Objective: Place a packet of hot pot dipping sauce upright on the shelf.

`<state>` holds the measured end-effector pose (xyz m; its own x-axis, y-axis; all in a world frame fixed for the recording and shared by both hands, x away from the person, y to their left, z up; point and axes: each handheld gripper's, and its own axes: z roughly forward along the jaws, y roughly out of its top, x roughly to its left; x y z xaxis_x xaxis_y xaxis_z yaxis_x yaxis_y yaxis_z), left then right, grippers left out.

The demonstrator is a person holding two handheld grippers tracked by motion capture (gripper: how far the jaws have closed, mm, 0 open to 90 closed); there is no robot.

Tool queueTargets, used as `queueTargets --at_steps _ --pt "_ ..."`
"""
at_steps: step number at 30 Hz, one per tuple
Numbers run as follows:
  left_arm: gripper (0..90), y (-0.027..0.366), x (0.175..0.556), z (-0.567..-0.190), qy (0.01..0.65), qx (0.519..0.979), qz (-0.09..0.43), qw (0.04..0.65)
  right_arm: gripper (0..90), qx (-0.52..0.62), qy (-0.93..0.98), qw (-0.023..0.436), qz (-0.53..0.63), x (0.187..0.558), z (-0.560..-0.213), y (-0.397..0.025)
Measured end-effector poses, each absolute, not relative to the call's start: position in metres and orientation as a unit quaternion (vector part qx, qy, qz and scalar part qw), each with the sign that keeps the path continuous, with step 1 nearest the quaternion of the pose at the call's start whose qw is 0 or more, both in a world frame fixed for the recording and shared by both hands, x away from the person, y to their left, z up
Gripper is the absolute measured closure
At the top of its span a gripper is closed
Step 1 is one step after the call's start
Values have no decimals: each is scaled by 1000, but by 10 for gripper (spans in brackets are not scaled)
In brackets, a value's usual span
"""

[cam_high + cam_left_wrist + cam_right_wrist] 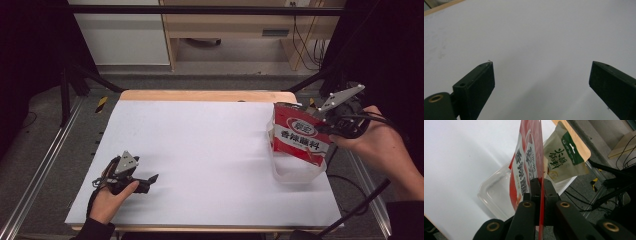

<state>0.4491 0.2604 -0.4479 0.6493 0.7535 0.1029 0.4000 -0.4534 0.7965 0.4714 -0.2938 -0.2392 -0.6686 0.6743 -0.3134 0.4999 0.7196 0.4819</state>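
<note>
Right gripper (324,121) at the table's right edge, jaws clamped tight on the red packet (299,135), and you can see it clearly in the right gripper view: both black jaws pressed together on the thin edge of that red packet (527,165). The packet hangs upright, its lower end down inside the clear plastic container (295,172) that sits on the white table (210,150) near the right edge. Behind the red one in the right gripper view, a green-and-beige packet (564,160) leans against the container (491,195) as well, 2 packets in all. Over on the left, the left gripper (150,179) rests low by the near edge, well apart from the container. Its jaws stand wide apart in the left gripper view, nothing but bare white tabletop (536,37) between them.
</note>
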Motion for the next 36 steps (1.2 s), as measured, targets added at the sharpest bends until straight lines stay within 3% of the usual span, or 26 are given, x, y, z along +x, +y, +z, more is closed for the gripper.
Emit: queueTargets --at_steps 21,36 --pt "65 258 449 -449 348 824 224 388 896 351 891 219 184 476 -277 -299" --pt "65 257 449 -450 345 827 222 384 892 372 887 201 184 466 -286 -317"
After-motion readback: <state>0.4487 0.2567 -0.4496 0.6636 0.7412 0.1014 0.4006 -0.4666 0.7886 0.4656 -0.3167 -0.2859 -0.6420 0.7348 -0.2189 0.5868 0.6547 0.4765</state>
